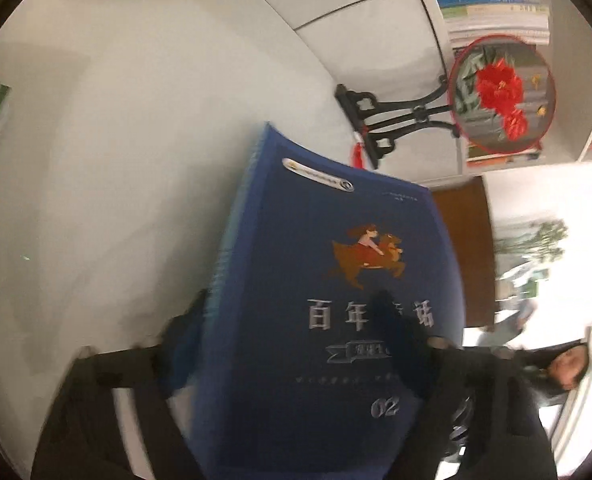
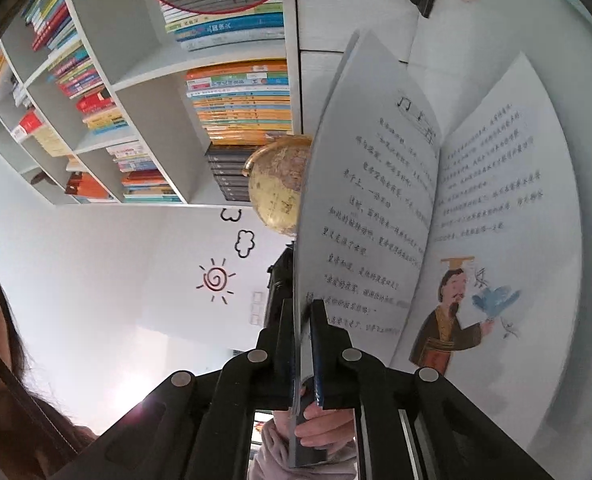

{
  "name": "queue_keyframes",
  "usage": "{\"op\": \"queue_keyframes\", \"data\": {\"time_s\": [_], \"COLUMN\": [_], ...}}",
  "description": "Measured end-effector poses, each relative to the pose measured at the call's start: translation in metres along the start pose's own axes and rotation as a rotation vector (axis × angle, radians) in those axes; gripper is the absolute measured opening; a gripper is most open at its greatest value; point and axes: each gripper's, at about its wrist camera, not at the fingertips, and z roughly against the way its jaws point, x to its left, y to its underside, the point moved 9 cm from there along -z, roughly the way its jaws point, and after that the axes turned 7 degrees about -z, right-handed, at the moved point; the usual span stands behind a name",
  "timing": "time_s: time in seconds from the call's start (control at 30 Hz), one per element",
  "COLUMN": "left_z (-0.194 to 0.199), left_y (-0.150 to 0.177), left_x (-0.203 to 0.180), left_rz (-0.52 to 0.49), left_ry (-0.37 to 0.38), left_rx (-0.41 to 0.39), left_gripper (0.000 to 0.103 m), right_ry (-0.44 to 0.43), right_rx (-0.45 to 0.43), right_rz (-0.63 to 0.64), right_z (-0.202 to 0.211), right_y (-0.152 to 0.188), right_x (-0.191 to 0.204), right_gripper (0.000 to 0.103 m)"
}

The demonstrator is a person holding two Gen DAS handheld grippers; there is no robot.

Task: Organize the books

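White desk behind, left tongs (image 1: 296,344) grip the blue book (image 1: 332,280); right tongs (image 2: 302,344) pinch its open pages (image 2: 368,200).

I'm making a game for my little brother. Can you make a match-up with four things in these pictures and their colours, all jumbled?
Things:
1. book cover
2. embroidered flower
3. globe
4. sun sticker

Colours:
A. yellowish gold
B. red spiral with short rays, on the white wall
C. dark blue, with a rider on an animal
D. bright red, in a round frame

Pairs: 1-C, 2-D, 3-A, 4-B
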Motion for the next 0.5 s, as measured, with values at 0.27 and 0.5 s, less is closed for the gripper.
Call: {"op": "queue_keyframes", "data": {"time_s": [0.27, 0.5], "left_z": [0.023, 0.011], "left_y": [0.008, 0.027], "left_x": [-0.014, -0.031], "left_rz": [-0.051, -0.249], "left_ry": [-0.042, -0.261], "left_rx": [-0.084, -0.024], "left_gripper": [0.038, 0.038], "right_ry": [0.433, 0.705], "right_rx": [-0.055, -0.014], "right_rz": [0.136, 0.326], "right_z": [0.034, 0.027], "right_y": [-0.010, -0.001], "right_x": [-0.042, -0.053], "right_gripper": [0.007, 0.007]}}
